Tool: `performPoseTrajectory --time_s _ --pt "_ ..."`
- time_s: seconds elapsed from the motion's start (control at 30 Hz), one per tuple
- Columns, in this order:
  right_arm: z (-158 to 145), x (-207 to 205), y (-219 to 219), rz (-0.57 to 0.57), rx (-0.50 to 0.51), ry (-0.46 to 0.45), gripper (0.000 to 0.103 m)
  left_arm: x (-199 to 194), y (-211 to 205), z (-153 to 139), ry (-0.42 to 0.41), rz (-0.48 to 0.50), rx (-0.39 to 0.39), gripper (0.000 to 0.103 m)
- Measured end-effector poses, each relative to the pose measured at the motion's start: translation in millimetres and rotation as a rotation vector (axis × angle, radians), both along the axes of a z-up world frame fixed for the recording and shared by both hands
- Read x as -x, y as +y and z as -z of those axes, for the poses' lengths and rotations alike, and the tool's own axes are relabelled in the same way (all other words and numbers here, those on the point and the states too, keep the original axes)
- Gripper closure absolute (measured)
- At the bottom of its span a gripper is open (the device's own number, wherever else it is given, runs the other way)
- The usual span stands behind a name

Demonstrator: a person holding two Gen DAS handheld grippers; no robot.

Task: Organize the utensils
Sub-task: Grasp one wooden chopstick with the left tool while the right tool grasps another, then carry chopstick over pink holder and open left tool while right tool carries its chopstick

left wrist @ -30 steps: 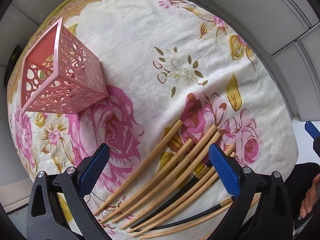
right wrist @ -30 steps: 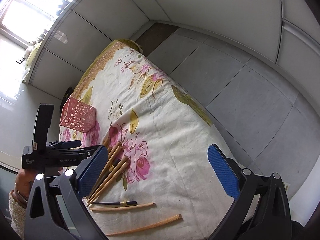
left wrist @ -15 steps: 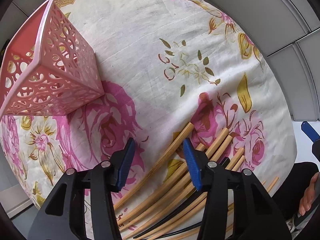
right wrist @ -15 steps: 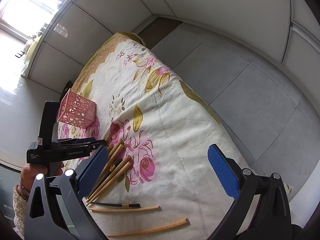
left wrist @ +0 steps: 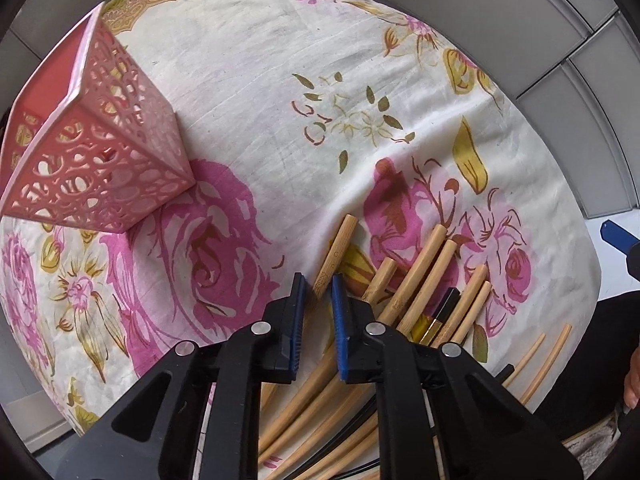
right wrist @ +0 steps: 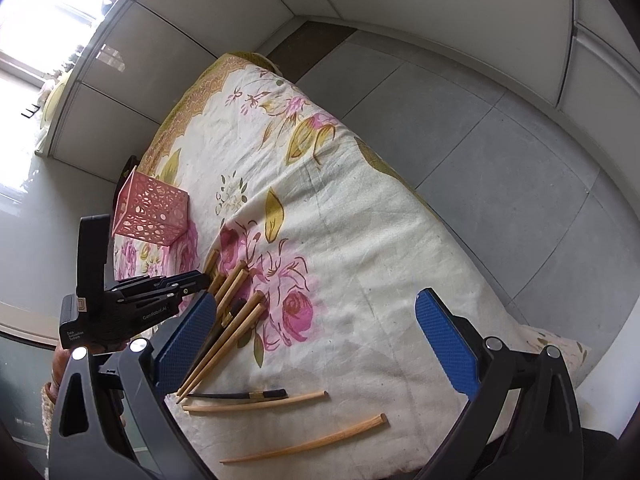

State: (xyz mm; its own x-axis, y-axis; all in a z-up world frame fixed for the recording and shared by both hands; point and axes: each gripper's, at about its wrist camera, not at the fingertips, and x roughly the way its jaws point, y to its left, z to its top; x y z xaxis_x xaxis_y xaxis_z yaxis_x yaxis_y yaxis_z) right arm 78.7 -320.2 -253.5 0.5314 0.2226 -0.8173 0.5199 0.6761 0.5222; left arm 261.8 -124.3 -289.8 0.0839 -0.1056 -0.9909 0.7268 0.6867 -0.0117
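Left gripper (left wrist: 318, 286) pinched on outermost bamboo chopstick (left wrist: 338, 246) of the pile near bed's (left wrist: 248, 60) front edge, easiest to separate. Pink lattice holder (left wrist: 92, 156) upright toward left edge. Right gripper (right wrist: 316, 328) spread wide, empty.

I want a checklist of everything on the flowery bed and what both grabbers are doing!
Surface: cream floral cloth, wrinkled.
Job's things: pink lattice plastic holder, upright; heap of bamboo chopsticks; two stray bamboo chopsticks nearer the edge; a black chopstick beside them.
Clutter: nothing seen.
Grippers: left gripper, jaws nearly closed around the leftmost bamboo chopstick; right gripper, jaws wide, empty.
Cables: nothing seen.
Surroundings: grey tiled floor, white wall panels, bright window.
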Motion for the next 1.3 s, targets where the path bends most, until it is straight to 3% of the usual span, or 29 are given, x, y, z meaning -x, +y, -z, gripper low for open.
performPoseTrajectory --time_s 0.13,0.27,0.37,0.5,0.67,0.7,0.83,1.1,1.3 --pt "5.3 13.8 1.5 0.044 -0.07 0.083 0.006 7.1 27.1 -22.6 -0.073 -0.068 0.11 0.094" --pt "26.8 32.7 13.7 0.053 -0.175 0.257 0.013 21.8 58.5 -70.0 -0.165 -0.111 0.251 0.095" --pt "43.6 41.0 28.7 0.052 -0.175 0.397 0.041 37.0 79.9 -104.1 -0.232 -0.132 0.352 0.095" --pt "46.5 31.0 49.5 0.013 -0.102 0.497 0.063 52.6 87.2 -144.3 -0.31 -0.119 0.432 0.095" --pt "40.8 10.8 74.9 -0.011 0.079 0.596 0.067 65.6 100.8 -172.2 -0.351 -0.111 0.482 0.095" --pt "39.4 8.2 80.7 -0.019 0.118 0.599 0.073 66.1 103.9 -173.3 -0.354 -0.119 0.486 0.095" --pt "33.8 -5.8 100.3 -0.074 0.172 0.5 0.093 63.3 120.1 -170.8 -0.345 -0.155 0.513 0.095" --pt "10.3 -6.0 106.5 -0.085 0.104 0.246 0.095 66.2 134.9 -171.1 -0.355 -0.214 0.526 0.095" --pt "-10.4 6.0 83.5 -0.05 0.045 0.103 0.095 75.0 133.3 -184.0 -0.39 -0.243 0.53 0.095"
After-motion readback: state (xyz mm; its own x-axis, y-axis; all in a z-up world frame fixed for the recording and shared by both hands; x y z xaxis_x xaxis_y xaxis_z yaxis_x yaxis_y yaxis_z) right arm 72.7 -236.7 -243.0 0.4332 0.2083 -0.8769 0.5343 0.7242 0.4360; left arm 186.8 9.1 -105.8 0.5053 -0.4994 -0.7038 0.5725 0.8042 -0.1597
